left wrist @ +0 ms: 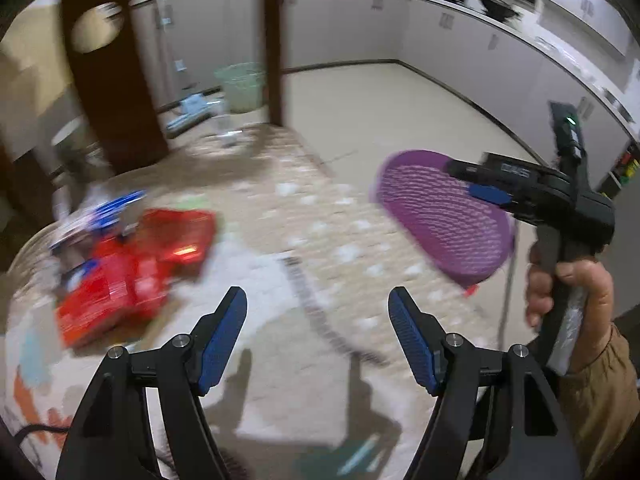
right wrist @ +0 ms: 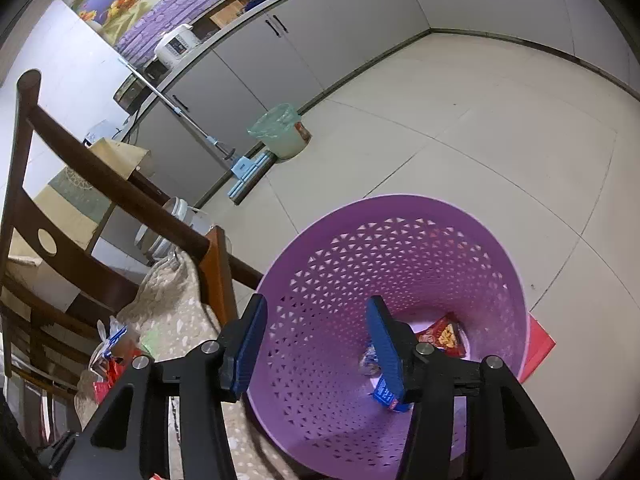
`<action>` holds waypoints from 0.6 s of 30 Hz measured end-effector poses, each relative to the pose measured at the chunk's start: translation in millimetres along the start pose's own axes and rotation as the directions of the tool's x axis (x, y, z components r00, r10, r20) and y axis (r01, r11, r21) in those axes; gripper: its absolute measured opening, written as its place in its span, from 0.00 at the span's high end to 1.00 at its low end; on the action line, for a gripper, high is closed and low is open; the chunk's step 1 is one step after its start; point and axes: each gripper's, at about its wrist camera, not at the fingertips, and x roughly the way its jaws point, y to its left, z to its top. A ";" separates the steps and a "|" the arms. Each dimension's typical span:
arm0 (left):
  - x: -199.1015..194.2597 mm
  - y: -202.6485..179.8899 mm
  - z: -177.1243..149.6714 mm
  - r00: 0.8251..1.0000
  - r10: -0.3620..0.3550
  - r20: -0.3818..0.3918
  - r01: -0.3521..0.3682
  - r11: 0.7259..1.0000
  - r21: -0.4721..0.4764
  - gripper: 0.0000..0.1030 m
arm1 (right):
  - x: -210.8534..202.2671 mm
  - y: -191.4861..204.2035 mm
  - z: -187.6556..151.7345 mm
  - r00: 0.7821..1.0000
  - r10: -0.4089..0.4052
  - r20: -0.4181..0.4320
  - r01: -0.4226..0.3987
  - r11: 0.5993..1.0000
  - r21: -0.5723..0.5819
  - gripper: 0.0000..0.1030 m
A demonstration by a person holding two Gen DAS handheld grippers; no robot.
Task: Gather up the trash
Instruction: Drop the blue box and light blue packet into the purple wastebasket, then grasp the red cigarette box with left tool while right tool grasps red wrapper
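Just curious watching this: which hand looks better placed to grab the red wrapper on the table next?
Probably the left. Its tool is open and empty over the table, with the red wrapper just ahead. The right tool sits over the purple basket.

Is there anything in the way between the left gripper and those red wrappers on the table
Nothing visible blocks it. The left gripper hangs open above the patterned tablecloth, and the red wrappers lie ahead to its left with only bare cloth between. The purple basket is off to the right, out of that path.

Beige tile floor [right wrist: 460, 152], grey cabinets [right wrist: 256, 76], dark wooden chair [right wrist: 80, 200].
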 end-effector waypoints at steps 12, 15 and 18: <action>-7.6 193.6 15.4 0.998 0.054 -0.028 -0.060 0.903 -0.425 0.28 | 7.5 39.1 -15.9 1.000 0.011 -0.006 -0.011 0.996 -0.089 0.43; 10.7 207.8 24.5 0.998 -0.002 -0.068 -0.030 0.886 -0.463 0.28 | 11.3 48.7 -19.9 1.000 -0.001 -0.011 0.000 0.992 -0.123 0.43; 29.5 193.4 21.0 0.989 -0.026 -0.147 -0.036 0.915 -0.403 0.28 | 14.8 54.6 -23.4 1.000 0.004 -0.022 -0.007 0.990 -0.140 0.43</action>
